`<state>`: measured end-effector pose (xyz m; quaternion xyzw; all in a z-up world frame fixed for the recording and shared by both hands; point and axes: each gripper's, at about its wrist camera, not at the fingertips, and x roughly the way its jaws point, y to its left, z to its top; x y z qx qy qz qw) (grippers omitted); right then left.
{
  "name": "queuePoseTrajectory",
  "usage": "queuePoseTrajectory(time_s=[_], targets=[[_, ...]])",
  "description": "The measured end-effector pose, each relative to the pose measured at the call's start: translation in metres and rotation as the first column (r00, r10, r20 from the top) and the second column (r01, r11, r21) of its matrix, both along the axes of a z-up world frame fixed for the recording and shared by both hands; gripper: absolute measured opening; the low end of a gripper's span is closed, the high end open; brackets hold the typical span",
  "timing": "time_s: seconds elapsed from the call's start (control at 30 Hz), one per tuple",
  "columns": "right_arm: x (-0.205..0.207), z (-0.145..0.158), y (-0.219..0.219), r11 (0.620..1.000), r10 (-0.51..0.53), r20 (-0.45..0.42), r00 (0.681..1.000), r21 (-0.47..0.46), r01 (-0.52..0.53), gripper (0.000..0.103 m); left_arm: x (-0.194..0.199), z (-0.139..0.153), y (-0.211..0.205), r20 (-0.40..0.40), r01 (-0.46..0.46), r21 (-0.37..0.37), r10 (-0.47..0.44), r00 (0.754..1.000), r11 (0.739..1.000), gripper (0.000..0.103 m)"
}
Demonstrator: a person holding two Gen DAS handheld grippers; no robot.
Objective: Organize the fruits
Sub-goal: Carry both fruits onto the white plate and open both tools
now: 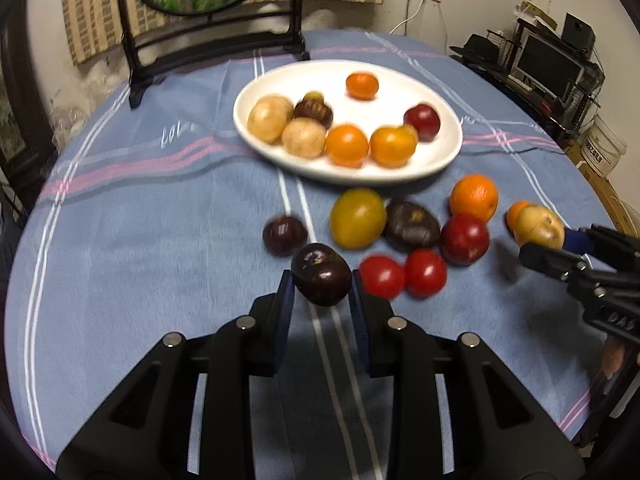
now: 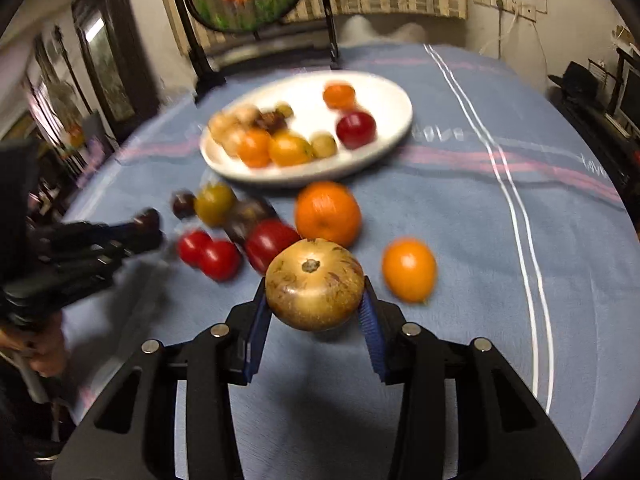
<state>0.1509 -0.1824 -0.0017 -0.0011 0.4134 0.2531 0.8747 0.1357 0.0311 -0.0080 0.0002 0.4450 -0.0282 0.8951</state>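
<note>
Left wrist: left gripper (image 1: 322, 280) clamps dark plum (image 1: 321, 275); right wrist: right gripper (image 2: 314, 298) clamps tan fruit (image 2: 315, 284).

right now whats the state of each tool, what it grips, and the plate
left tool: shut on dark plum
right tool: shut on brown fruit
white plate: part filled with fruits

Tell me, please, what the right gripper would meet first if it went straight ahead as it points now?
Probably the large orange on the tablecloth, just beyond the tan fruit that the right gripper holds; depth is uncertain.
</note>
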Motion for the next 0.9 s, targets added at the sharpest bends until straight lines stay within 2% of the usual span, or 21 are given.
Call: queuePoseTrajectory(time_s=[0.17,0.27,0.4,0.57,0.8,0.9], targets=[[0.027,0.033,0.020,1.000,-0.006,0.128,0.992,0.007,0.005,0.043,0.035,0.030,-0.006,0.076,0.018,-0.009,-0.018,0.997,1.000,0.028],[0.048,0.041,0.031,1.000,-0.019,0.161,0.987,0.018,0.016,0.043,0.063,0.037,-0.008,0.097,-0.004,-0.009,0.005,0.995,1.000,0.028],[0.081,0.036,0.045,1.000,-0.021,0.143,0.990,0.004,0.021,0.043,0.099,0.038,-0.003,0.088,-0.046,-0.021,0.047,0.995,0.999,0.028],[0.119,0.020,0.065,0.996,-0.015,0.111,0.994,-0.083,0.024,0.043,0.135,0.025,0.002,0.046,-0.077,0.005,0.076,0.996,0.997,0.028],[0.139,0.008,0.079,0.992,-0.010,0.101,0.995,-0.123,0.022,0.043,0.161,0.010,0.005,0.010,-0.099,0.005,0.099,0.995,0.995,0.028],[0.144,0.005,0.083,0.988,-0.014,0.102,0.995,-0.150,0.029,0.044,0.164,0.009,0.001,0.013,-0.112,0.031,0.111,0.994,0.993,0.028]])
